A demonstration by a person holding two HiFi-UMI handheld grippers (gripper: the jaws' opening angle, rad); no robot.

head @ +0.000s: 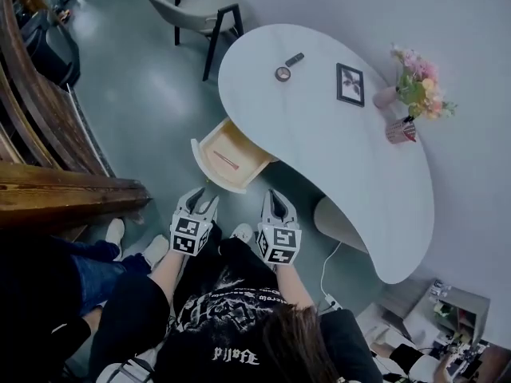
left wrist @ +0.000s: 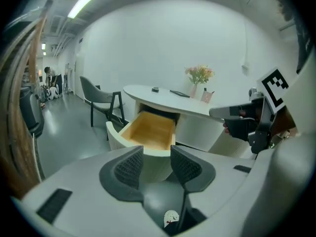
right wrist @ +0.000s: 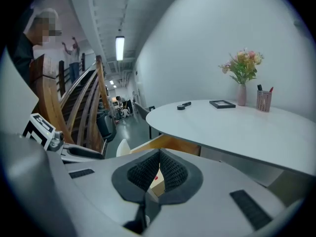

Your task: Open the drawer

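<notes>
The white curved desk (head: 319, 142) has its wood-lined drawer (head: 231, 156) pulled out toward me, with a thin red item (head: 226, 160) lying inside. Both grippers hang in front of my body, short of the drawer and touching nothing. My left gripper (head: 201, 195) is open with nothing between its pads. In the left gripper view the drawer (left wrist: 148, 131) shows just beyond the left gripper (left wrist: 157, 153). My right gripper (head: 274, 199) has its jaws closed together and holds nothing. In the right gripper view the right gripper (right wrist: 159, 154) partly hides the drawer (right wrist: 170, 143).
On the desk lie a tape roll (head: 283, 73), a small black item (head: 295, 58), a picture frame (head: 350, 84), a flower vase (head: 415, 90) and a pen cup (head: 401, 130). A chair (head: 192, 2) stands beyond it. A wooden stair rail (head: 56, 186) runs along the left.
</notes>
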